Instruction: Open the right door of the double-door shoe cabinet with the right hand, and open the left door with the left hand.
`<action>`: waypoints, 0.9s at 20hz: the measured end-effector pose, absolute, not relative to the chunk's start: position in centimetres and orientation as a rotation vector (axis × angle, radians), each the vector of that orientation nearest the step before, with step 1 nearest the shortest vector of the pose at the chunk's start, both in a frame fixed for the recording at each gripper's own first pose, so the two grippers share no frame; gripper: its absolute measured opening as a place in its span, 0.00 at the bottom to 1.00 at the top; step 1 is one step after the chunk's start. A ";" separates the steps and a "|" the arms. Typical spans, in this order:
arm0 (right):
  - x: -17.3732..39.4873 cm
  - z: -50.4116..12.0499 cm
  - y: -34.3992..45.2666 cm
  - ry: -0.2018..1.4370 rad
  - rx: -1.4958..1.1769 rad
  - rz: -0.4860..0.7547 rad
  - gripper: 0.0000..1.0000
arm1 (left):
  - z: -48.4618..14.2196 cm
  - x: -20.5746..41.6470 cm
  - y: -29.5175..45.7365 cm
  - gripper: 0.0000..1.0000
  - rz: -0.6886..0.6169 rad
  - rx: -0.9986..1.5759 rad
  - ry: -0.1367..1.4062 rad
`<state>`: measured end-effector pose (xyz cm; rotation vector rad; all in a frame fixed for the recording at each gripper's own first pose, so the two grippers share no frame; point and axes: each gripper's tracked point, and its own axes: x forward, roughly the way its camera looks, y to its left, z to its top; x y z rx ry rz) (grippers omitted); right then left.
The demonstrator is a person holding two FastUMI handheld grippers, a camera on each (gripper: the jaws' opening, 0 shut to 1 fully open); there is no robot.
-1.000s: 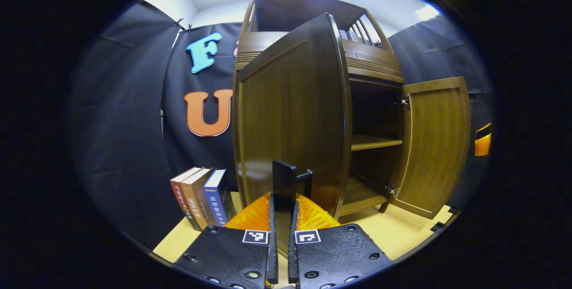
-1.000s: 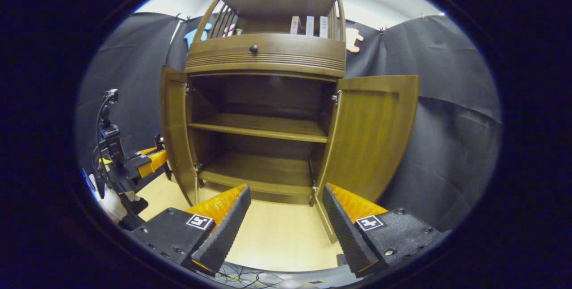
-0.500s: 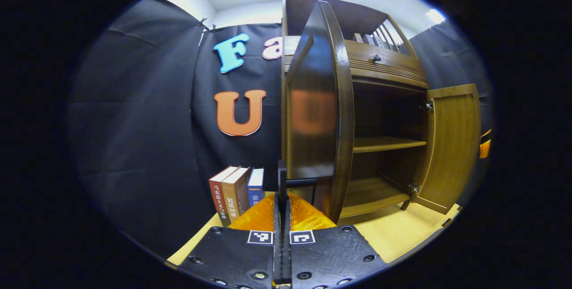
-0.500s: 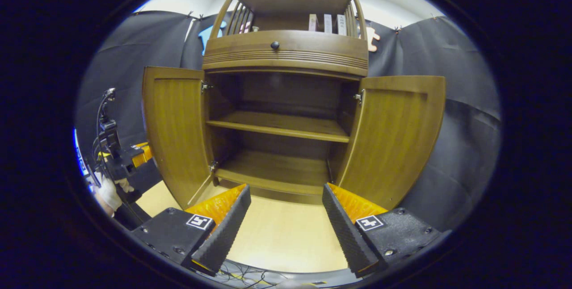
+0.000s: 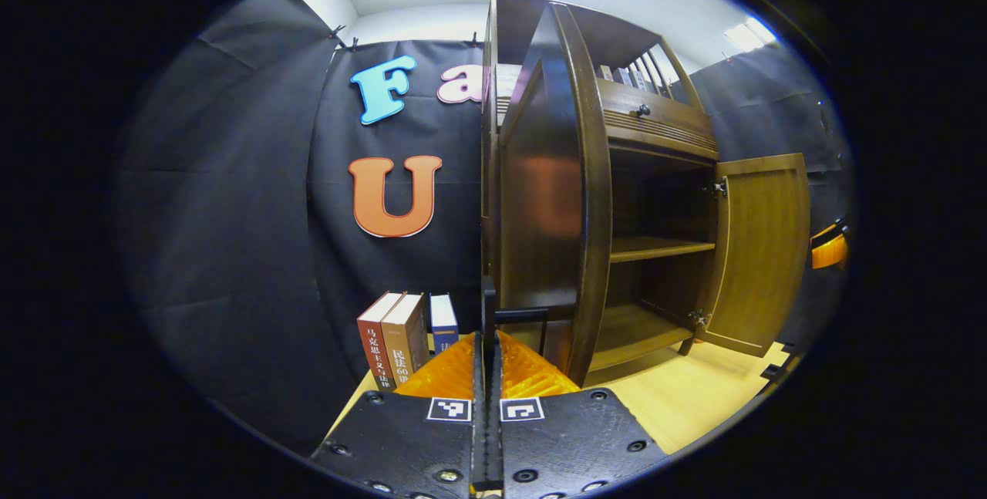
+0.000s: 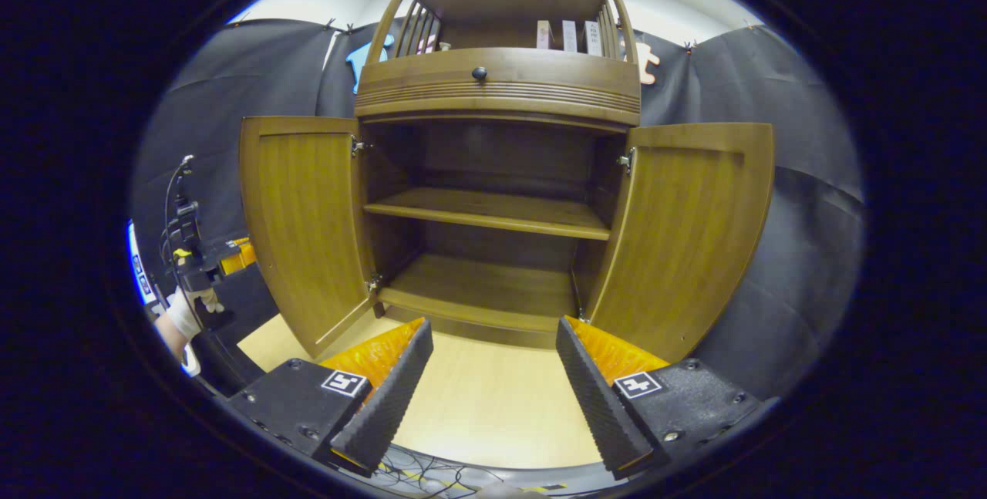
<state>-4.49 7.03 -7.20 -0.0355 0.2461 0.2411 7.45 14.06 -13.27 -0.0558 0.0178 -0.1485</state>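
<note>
The brown wooden shoe cabinet (image 6: 497, 90) stands with both doors swung wide. In the right gripper view the left door (image 6: 301, 221) and the right door (image 6: 686, 229) flank two bare shelves (image 6: 486, 210). My right gripper (image 6: 493, 345) hangs open in front of the cabinet, apart from it and holding nothing. In the left gripper view the left door (image 5: 555, 198) appears nearly edge-on, and my left gripper (image 5: 487, 345) is shut on its dark handle (image 5: 518, 314). The left gripper (image 6: 224, 260) and the gloved hand (image 6: 185, 318) holding it show far left in the right gripper view.
Three books (image 5: 405, 337) stand on the pale wooden floor (image 6: 478, 406) left of the cabinet. A drawer with a round knob (image 6: 480, 73) sits above the doors. More books (image 6: 567, 35) stand on the railed top shelf. Black cloth walls close in both sides.
The left door has swung from partly open to wide open, with my left gripper moving along on its handle. The right gripper stays open and has barely shifted.
</note>
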 end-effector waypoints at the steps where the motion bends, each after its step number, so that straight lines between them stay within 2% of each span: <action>1: -4.4 -7.2 7.2 0.247 -0.035 0.244 1.00 | -13.3 7.6 14.5 0.00 -0.170 -0.053 0.020; 8: -4.2 -7.6 8.2 0.257 -0.042 0.269 1.00 | -13.5 8.2 15.6 0.00 -0.335 -0.071 0.048; 9: -4.1 -7.6 8.3 0.258 -0.044 0.270 1.00 | -13.4 7.9 15.7 0.07 -0.351 -0.061 0.050; 10: -4.1 -7.7 8.4 0.258 -0.045 0.273 1.00 | -13.4 8.0 15.7 0.00 -0.359 -0.049 0.057; 14: -3.7 -7.5 8.3 0.255 -0.044 0.277 1.00 | -13.3 7.7 15.7 0.00 -0.345 -0.007 0.078; 16: -3.4 -7.4 8.2 0.253 -0.039 0.278 1.00 | -13.2 7.1 15.5 0.05 -0.346 -0.010 0.086; 18: -3.1 -7.5 8.0 0.251 -0.032 0.280 1.00 | -13.1 6.6 17.2 0.35 -0.303 -0.021 0.092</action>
